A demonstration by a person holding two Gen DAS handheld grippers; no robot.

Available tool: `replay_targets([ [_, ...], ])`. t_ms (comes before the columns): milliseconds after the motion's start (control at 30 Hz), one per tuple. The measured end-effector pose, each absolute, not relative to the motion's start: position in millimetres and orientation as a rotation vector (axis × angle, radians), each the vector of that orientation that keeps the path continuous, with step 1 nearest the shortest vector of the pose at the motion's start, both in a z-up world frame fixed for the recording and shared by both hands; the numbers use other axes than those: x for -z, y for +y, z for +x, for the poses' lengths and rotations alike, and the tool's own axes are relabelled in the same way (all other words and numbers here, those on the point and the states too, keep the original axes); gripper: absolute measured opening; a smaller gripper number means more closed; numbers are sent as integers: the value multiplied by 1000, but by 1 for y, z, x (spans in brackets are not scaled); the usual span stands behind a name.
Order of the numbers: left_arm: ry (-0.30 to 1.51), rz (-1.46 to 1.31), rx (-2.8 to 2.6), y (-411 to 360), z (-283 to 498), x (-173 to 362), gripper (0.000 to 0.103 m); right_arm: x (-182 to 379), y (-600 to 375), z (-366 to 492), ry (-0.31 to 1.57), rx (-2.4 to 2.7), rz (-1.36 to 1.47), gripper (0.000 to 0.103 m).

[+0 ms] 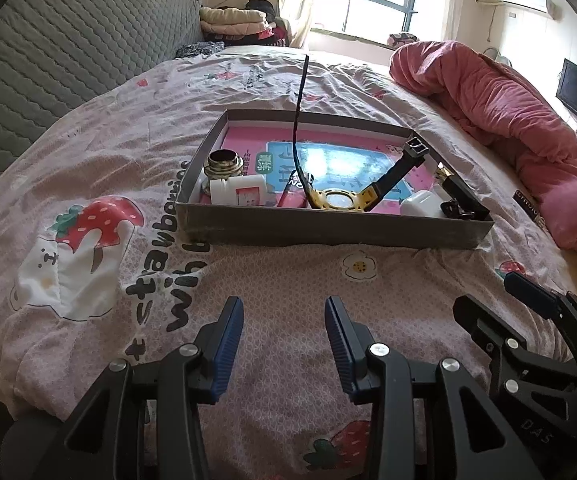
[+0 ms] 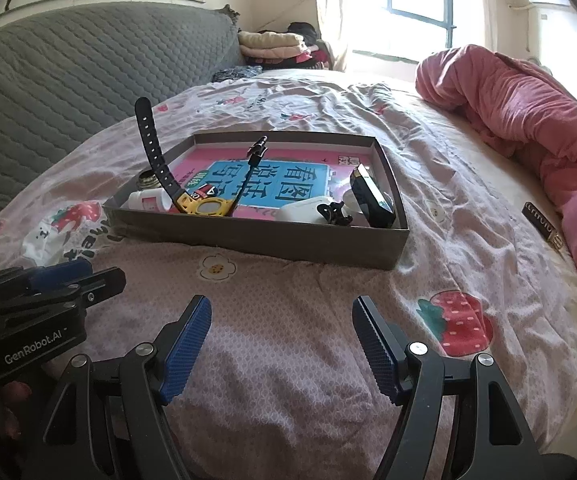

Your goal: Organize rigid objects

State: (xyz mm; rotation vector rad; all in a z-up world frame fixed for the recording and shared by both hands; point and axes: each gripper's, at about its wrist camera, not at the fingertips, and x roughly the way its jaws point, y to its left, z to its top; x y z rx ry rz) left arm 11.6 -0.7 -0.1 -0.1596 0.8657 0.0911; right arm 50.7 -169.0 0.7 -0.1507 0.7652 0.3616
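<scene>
Both tools are hovering low over the bed (image 2: 328,292), side by side and empty: the left tool (image 1: 284,344) is holding its blue pads moderately apart with nothing between them, and the right tool (image 2: 282,346) is spreading its pads wider, likewise gripping nothing. Straight ahead of both, a shallow grey box (image 1: 328,232) is sitting on the strawberry-print sheet, well beyond the fingertips. Inside it, a yellow watch (image 2: 208,206) is lying near the front wall with its black straps sticking up, a white bottle (image 1: 238,194) is lying just left of it beside a brass-topped jar (image 1: 224,164), and a white case (image 2: 302,212), a black clip (image 2: 334,214) and a dark rectangular item (image 2: 370,196) are crowding the right end. A pink quilt (image 2: 528,120) is lying bunched far ahead to the right.
</scene>
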Motion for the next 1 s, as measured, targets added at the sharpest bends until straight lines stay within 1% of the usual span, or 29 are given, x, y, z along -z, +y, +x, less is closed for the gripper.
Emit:
replay_targets([
  [1000, 909, -180, -84, 0, 17, 9, 42, 5, -173, 60, 788, -345, -130, 74],
])
